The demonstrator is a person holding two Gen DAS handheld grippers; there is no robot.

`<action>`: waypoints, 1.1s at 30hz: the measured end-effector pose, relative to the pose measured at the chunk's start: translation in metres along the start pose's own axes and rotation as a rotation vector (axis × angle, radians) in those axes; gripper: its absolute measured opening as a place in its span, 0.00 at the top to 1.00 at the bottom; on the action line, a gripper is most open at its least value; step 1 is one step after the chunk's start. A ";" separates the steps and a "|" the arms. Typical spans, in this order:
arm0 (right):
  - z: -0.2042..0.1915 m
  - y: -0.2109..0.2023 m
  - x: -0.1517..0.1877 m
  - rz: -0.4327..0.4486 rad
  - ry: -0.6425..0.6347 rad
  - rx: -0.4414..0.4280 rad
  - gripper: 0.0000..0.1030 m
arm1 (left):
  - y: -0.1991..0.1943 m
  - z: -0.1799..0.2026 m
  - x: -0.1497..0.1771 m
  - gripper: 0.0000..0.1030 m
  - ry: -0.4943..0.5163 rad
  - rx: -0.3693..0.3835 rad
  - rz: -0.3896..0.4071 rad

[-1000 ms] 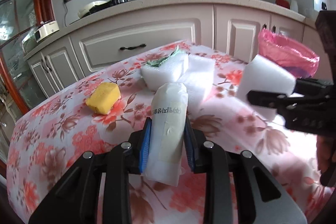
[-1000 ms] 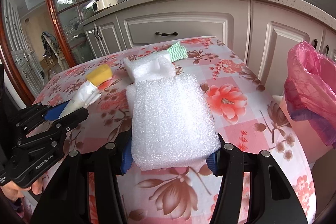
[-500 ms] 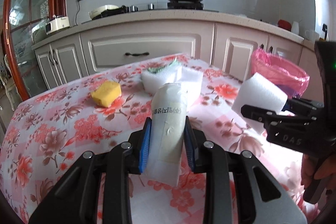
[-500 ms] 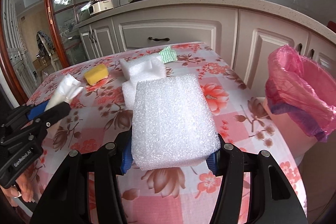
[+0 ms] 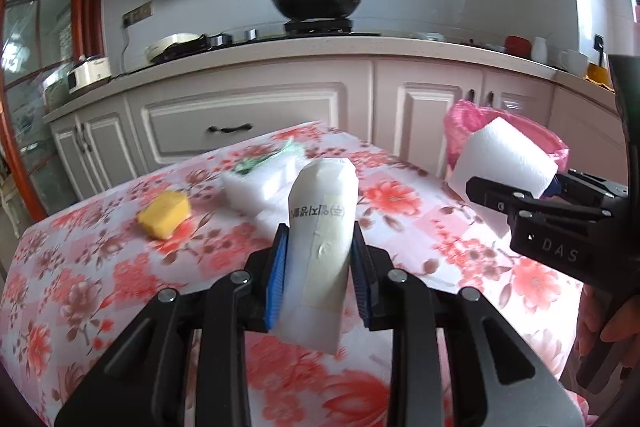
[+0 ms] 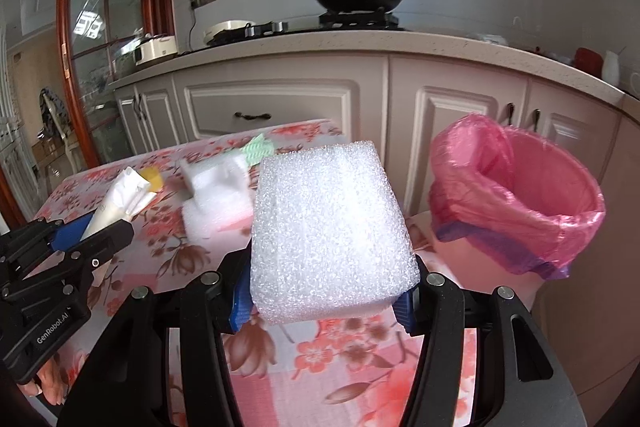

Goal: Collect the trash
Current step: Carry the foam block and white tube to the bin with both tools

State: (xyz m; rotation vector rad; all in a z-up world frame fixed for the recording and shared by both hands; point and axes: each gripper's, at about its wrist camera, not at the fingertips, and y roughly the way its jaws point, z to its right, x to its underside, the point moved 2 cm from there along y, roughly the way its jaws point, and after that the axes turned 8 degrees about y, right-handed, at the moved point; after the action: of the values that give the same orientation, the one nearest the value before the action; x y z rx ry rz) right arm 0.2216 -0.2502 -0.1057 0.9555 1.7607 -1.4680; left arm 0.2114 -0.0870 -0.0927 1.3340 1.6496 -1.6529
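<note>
My right gripper (image 6: 324,301) clamps the foam block (image 6: 330,227); the bin (image 6: 532,203) lies ahead-right, nearer this hand. My left gripper (image 5: 318,279) pinches a white packet (image 5: 320,247).

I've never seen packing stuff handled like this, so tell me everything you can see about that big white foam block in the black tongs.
The white foam block is a thick rectangular slab of bubbly, pebbled packing foam, slightly translucent and intact. It sits clamped between the blue pads of the right hand-held gripper, held above the flowered tablecloth and sticking forward. Nothing else touches it. The pink-lined trash bin stands to its right.
</note>
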 end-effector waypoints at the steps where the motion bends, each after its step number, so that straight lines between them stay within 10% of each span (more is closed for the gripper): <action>1: 0.004 -0.002 -0.002 0.007 0.005 0.007 0.49 | 0.001 0.003 -0.003 0.72 0.007 0.006 0.005; 33: 0.204 0.004 -0.089 0.127 0.115 0.291 0.48 | 0.132 0.156 -0.163 0.71 0.050 0.314 0.095</action>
State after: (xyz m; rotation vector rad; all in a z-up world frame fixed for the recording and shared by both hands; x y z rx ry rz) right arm 0.2767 -0.4622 -0.0669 1.2985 1.5572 -1.6429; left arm 0.3448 -0.3073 -0.0485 1.5858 1.3685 -1.8907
